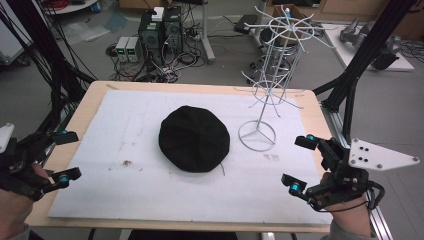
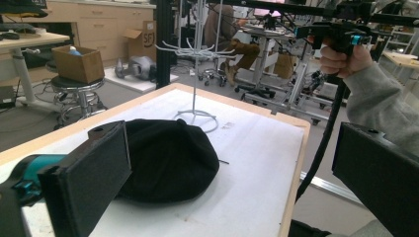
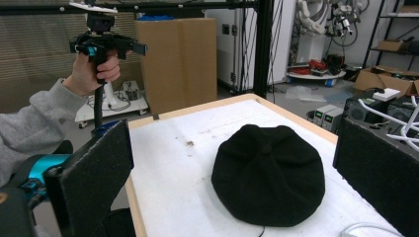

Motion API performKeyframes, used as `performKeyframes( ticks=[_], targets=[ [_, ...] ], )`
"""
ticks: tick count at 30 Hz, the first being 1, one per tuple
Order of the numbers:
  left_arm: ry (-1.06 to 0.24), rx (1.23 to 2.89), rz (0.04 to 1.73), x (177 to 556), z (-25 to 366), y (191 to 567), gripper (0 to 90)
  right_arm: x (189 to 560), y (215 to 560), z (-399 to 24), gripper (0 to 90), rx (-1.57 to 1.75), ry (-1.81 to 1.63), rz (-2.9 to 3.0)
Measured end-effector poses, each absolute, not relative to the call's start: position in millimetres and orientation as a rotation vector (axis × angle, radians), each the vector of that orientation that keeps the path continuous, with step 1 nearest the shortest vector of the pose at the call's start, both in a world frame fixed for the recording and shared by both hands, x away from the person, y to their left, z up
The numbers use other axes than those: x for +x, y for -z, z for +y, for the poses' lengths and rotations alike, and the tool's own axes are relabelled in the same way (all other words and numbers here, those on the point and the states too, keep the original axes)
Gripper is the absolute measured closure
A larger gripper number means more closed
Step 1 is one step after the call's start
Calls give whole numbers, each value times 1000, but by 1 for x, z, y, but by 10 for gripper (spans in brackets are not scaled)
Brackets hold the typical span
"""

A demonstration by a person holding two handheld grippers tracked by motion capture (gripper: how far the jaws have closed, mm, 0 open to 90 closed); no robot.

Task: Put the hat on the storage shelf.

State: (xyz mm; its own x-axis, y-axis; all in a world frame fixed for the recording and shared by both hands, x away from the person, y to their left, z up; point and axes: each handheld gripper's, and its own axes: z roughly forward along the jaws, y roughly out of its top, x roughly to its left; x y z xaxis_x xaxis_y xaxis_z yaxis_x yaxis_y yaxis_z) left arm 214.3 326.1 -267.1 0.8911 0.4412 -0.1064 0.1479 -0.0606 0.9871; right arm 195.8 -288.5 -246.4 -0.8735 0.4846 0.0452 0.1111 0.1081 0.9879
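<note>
While both pairs of fingers stand wide apart with nothing between them, the left gripper (image 1: pixel 66 155) hovers off the table's left edge and the right gripper (image 1: pixel 300 164) near its right edge, each well clear of the work. Between them, at the middle of the white foam-covered wooden table (image 1: pixel 150 200), lies the round black fabric cap (image 1: pixel 194 138), flat and crown up, just beside the ring base of the white wire display rack (image 1: pixel 265 95).

Judging by the layout, the step in hand is reaching for the cap, likely to hang it on the rack. To do it well, one gripper should come in low at the cap's near rim and pinch a fold of soft cloth, not press down on the crown; the other can steady the far side. A thin thread seems to trail from the cap's near edge, though it is too small to be sure.

Counted: one cap, one rack, two grippers, one table.
</note>
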Motion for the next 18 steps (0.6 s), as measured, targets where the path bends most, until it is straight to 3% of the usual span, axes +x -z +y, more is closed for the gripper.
performKeyframes(
  ticks=[18],
  targets=[
    [-254,1650,471,215,323,269,17,209,252,-274,9,581,-1799,2150]
  ],
)
